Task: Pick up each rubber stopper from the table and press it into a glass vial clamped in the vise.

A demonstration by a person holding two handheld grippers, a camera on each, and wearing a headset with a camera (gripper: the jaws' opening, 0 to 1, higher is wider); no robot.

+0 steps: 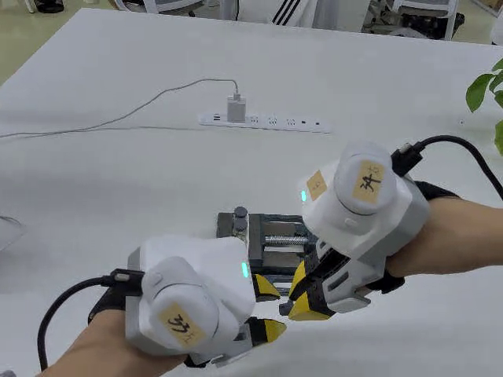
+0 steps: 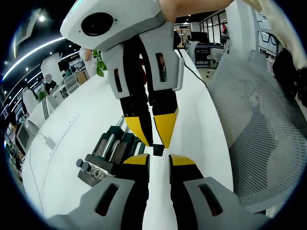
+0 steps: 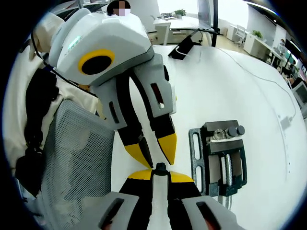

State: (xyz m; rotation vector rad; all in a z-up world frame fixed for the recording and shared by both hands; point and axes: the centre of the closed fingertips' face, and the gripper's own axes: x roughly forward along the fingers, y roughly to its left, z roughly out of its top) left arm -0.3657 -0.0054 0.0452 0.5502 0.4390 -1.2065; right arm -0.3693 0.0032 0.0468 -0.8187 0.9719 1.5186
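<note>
Right now you are at the carrying step. Your right gripper (image 3: 160,175) has its jaws closed on a small dark rubber stopper (image 3: 160,167), pinched at the very tips. Your left gripper (image 2: 158,162) meets it almost tip to tip, with its jaws apart and nothing between them. The stopper sits just beyond those open tips and, as far as I can tell, does not touch them.

The vise (image 1: 271,243) lies on the white worktop (image 1: 118,196) just past both grippers. A glass vial (image 1: 240,220) stands upright at its far left corner in the head view, and its grey top suggests it is already stoppered. In the right gripper view a ring-like mouth shows beside it, but it is too small to say whether that vial is open.

Next, I judge, you need to swing the right gripper over the vise, find the unfilled vial, line the stopper up over its mouth and press straight down. The tip-only grip looks slight, so the stopper could twist. You could use the left jaws to steady it or reseat it first.
</note>
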